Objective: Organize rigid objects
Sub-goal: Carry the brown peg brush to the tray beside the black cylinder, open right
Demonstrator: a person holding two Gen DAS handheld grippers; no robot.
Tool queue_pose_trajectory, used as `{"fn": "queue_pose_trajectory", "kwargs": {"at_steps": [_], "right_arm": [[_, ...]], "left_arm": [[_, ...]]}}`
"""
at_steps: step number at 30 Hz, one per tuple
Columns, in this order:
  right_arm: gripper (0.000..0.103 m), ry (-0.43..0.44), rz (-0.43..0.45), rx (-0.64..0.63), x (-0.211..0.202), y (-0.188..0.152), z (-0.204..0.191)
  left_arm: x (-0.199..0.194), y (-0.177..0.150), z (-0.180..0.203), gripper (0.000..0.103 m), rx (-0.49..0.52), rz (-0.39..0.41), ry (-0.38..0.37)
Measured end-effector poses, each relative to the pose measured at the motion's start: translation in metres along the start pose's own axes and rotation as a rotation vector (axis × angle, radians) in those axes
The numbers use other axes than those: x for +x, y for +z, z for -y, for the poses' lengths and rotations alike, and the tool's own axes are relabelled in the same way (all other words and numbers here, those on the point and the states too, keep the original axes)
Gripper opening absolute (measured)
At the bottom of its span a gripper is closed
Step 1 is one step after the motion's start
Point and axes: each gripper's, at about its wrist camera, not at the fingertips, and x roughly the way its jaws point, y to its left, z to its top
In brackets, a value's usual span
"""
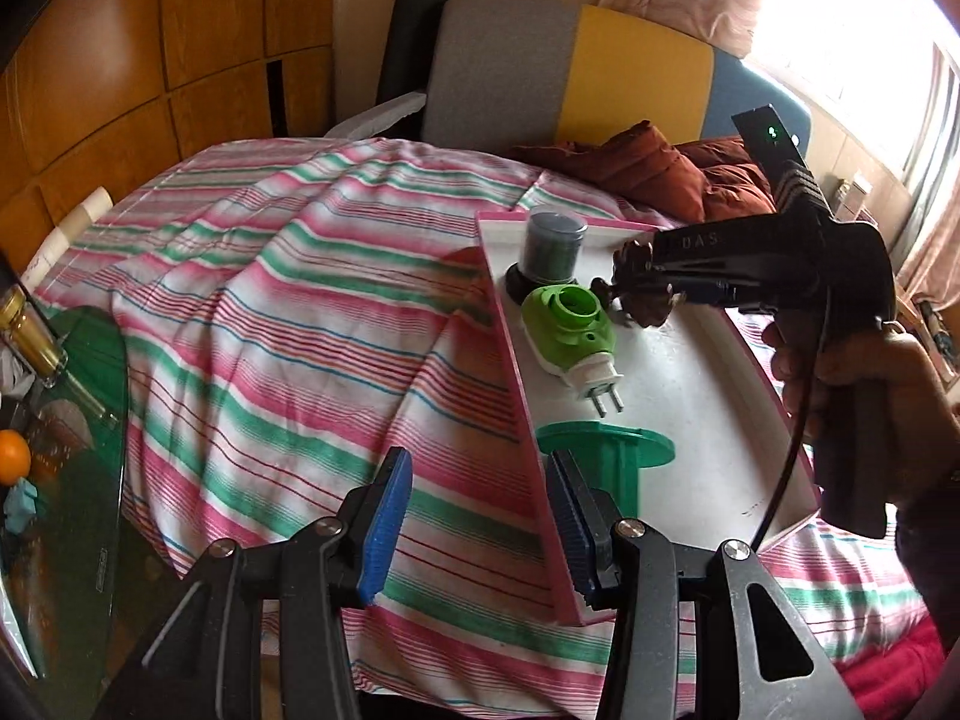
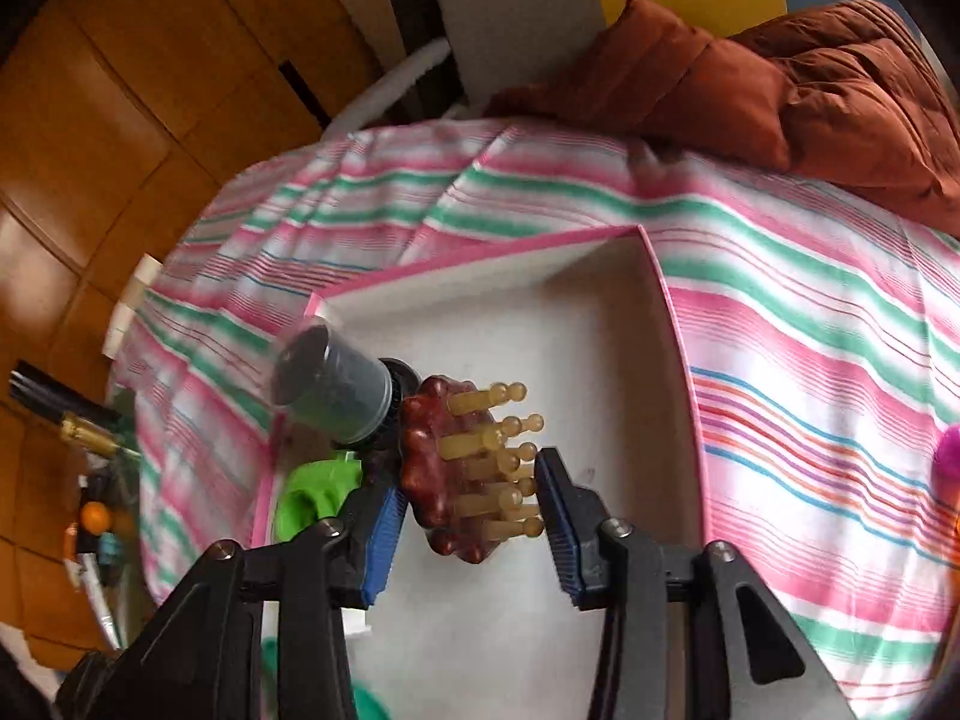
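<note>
— Two claws, what are they doing?
— Right claw [image 2: 465, 507] is gripping the brown massage brush [image 2: 444, 468] over the pink tray [image 2: 672, 324]; it should be lowering gently before letting go. Left claw [image 1: 480, 528] is straddling the tray's wall, empty, not pressing it.

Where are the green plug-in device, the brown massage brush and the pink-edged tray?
green plug-in device [image 1: 567, 324], left wrist view, green top
brown massage brush [image 2: 432, 468], right wrist view, brown base
pink-edged tray [image 1: 690, 396], left wrist view, bare white floor
</note>
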Motion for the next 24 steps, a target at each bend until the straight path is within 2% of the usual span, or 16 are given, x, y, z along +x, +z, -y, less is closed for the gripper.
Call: {"fn": "queue_pose_trajectory", "kwargs": {"at_steps": [4, 10, 18, 24], "right_arm": [[0.046, 0.004, -0.006, 0.009, 0.001, 0.003, 0.0], [0.058, 0.046, 0.024, 0.024, -0.018, -0.001, 0.002], [0.058, 0.031, 0.092, -0.021, -0.058, -0.019, 0.004], [0.058, -0.029, 0.142, -0.094, -0.094, -0.045, 0.011]], "left_arm": [[0.002, 0.0, -0.003, 0.047, -0.009, -0.005, -0.003], [-0.001, 0.0, -0.001, 0.047, -0.005, 0.004, -0.008], [-0.01, 0.0, 0.005, 0.047, 0.013, 0.023, -0.009], [-0.019, 0.0, 0.014, 0.047, 0.038, 0.043, -0.009]]}}
